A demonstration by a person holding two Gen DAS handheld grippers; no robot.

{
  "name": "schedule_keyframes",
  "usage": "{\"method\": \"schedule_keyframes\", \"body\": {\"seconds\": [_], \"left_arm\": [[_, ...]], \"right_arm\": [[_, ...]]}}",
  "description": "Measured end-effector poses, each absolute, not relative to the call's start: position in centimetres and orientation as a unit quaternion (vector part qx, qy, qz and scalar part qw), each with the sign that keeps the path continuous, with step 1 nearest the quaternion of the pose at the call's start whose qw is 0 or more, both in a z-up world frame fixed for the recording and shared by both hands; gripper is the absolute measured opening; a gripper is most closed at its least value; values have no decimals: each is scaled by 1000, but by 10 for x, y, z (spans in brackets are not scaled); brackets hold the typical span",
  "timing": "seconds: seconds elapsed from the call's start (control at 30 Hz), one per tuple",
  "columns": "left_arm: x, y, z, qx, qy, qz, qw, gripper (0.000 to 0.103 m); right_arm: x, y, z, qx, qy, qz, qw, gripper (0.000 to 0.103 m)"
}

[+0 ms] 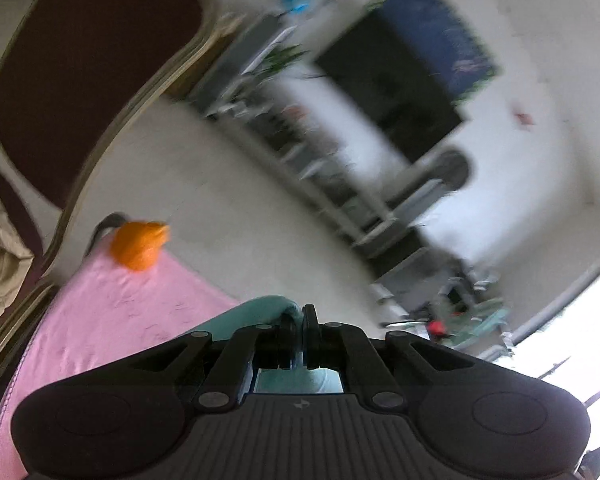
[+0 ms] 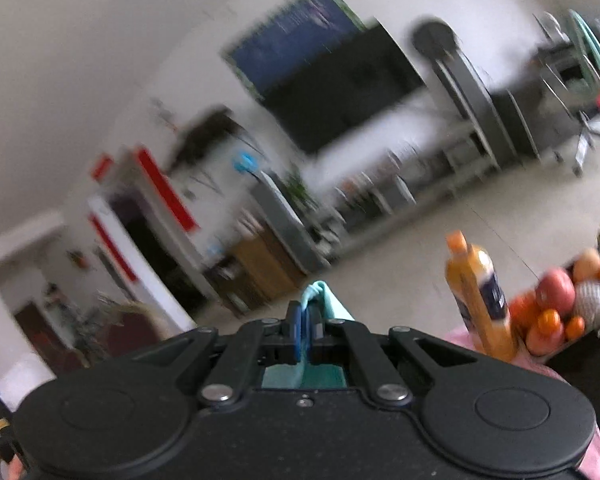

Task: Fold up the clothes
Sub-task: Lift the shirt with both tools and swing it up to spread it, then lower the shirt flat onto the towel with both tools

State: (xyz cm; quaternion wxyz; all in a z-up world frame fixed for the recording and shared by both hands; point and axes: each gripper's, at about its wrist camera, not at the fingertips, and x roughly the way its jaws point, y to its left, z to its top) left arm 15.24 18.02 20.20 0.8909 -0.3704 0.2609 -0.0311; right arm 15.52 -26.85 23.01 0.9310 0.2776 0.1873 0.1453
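A teal garment [image 1: 260,308] is pinched in my left gripper [image 1: 299,320], whose jaws are shut on its edge. More of the teal cloth shows below, through the gap behind the jaws. In the right wrist view the same teal garment [image 2: 322,294] sticks up out of my right gripper [image 2: 306,320], which is shut on it. Both grippers are lifted off the pink table cover [image 1: 112,320] and point out into the room. Both views are blurred by motion.
An orange object [image 1: 138,246] lies on the pink cover near its far edge. An orange juice bottle [image 2: 480,300] stands at the right, next to a tray of fruit [image 2: 560,300]. A dark red sofa [image 1: 80,80] and beige cloth [image 1: 0,272] are at the left.
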Motion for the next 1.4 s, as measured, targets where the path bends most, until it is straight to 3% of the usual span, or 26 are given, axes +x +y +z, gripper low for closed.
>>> {"method": "schedule_keyframes", "body": {"seconds": [0.1,0.2,0.3,0.43,0.67,0.83,0.97,1.23,1.4], "left_arm": [[156,184,221,-369,201,-47,906,0],[119,183,243,-333,117,-92,931,1],[91,181,232,-308,115,-110,938,1],[78,172,159,-302,209,-90,926,1],[82,160,-22,-329,391,11,859,1],[71,161,-81,-329,440,43,835,0],[60,161,-65,-328,427,44,841,1],[37,159,-24,-336,390,28,857,1],[34,149,-37,-282,416,53,863,1]], "right_arm": [[195,-265,227,286,189,118,932,2],[180,-277,249,294,128,147,936,2],[141,-294,256,274,85,163,944,2],[119,-311,200,284,158,158,933,2],[109,-305,2,312,370,88,871,2],[78,-292,-86,322,443,44,836,2],[63,-294,-90,326,446,34,833,2],[71,-303,-42,336,433,49,835,2],[58,-301,-47,320,447,52,834,2]]}}
